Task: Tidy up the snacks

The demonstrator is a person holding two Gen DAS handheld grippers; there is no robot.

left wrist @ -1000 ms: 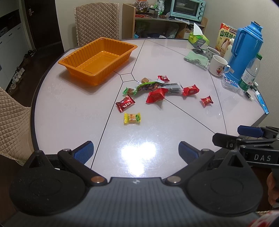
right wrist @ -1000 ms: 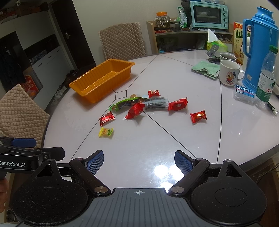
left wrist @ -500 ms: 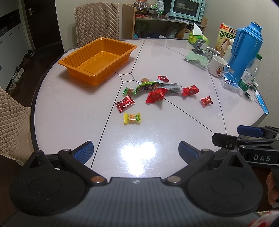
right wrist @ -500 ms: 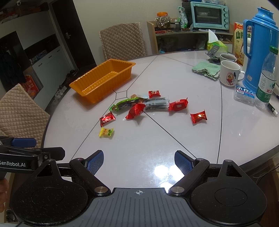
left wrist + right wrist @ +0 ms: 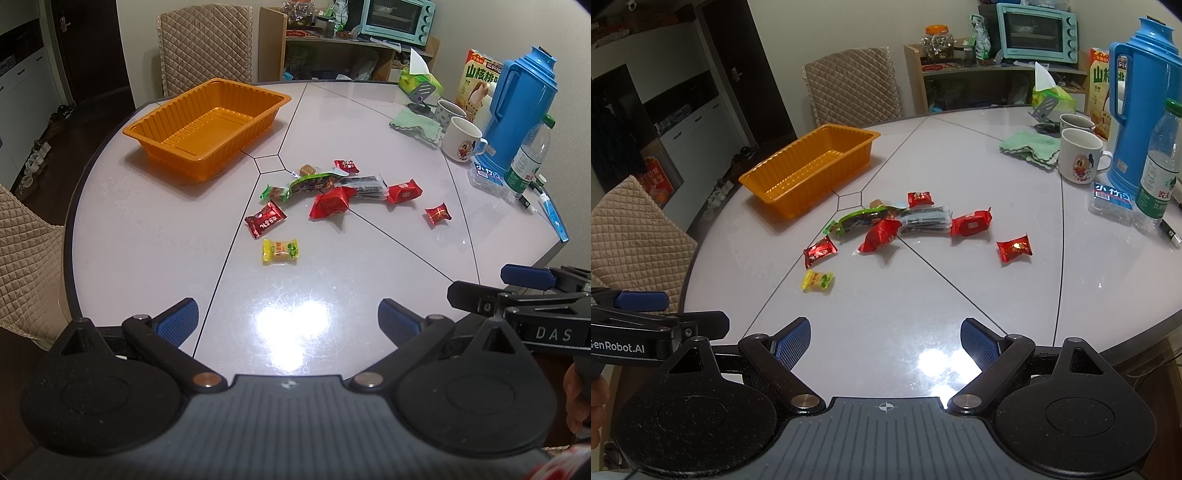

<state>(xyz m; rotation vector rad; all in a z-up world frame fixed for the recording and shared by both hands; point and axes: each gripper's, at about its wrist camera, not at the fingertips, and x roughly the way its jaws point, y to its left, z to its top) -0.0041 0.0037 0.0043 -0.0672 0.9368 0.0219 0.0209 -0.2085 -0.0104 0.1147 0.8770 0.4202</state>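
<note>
Several wrapped snacks lie loose mid-table: a yellow candy [image 5: 280,251] [image 5: 817,280] nearest me, a dark red packet [image 5: 265,218] [image 5: 819,251], a red pouch [image 5: 332,202] [image 5: 880,236], a green wrapper [image 5: 308,182] [image 5: 862,219], a black packet [image 5: 364,184] and more red packets [image 5: 437,213] [image 5: 1014,248]. An empty orange tray [image 5: 173,125] [image 5: 798,157] stands at the far left. My left gripper [image 5: 288,321] is open at the table's near edge, nothing between its fingers. My right gripper [image 5: 885,343] is open too, beside it.
On the right stand a blue thermos [image 5: 521,99] [image 5: 1141,107], a water bottle [image 5: 1160,162], two mugs [image 5: 461,138], a green cloth [image 5: 1028,146], a tissue pack and a carton. Quilted chairs [image 5: 853,85] ring the white table [image 5: 147,229]; a shelf with a toaster oven is behind.
</note>
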